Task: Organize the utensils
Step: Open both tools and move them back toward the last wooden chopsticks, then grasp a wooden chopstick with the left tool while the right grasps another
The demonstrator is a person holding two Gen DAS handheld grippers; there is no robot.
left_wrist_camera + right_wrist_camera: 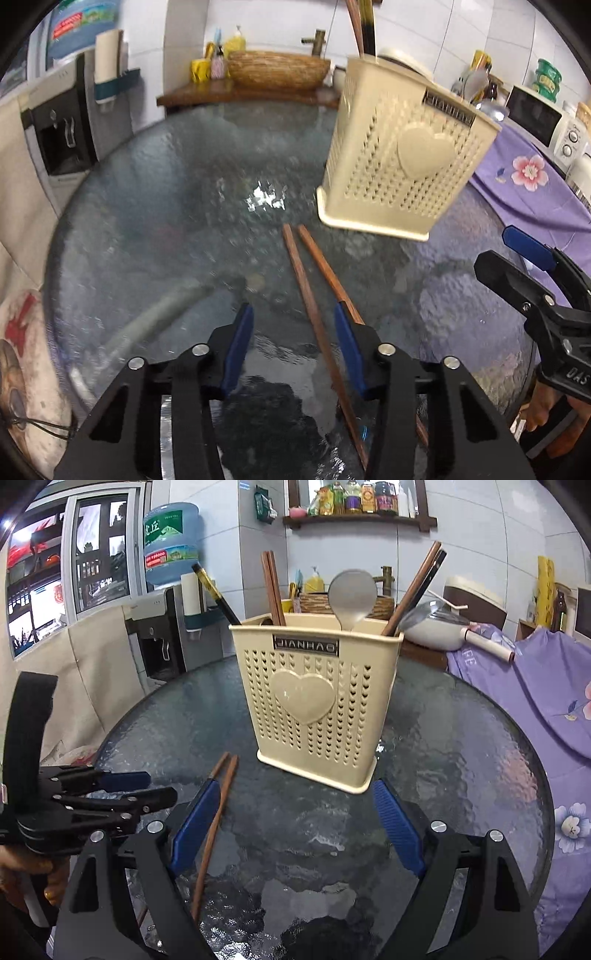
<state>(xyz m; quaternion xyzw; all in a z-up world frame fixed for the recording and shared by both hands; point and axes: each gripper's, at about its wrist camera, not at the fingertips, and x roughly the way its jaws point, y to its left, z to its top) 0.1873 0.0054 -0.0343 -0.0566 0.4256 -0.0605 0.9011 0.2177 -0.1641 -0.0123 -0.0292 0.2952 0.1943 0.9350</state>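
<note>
Round glass table (461,738): cream utensil holder (317,709), 2 chopsticks (216,812).

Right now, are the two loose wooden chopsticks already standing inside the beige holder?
No, the chopsticks lie flat on the glass table, in front of the holder.

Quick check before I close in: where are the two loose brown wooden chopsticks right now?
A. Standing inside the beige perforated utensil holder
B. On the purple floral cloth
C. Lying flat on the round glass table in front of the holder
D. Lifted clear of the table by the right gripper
C: the two loose brown wooden chopsticks lie side by side on the round glass table, in front of the beige perforated utensil holder.
</note>
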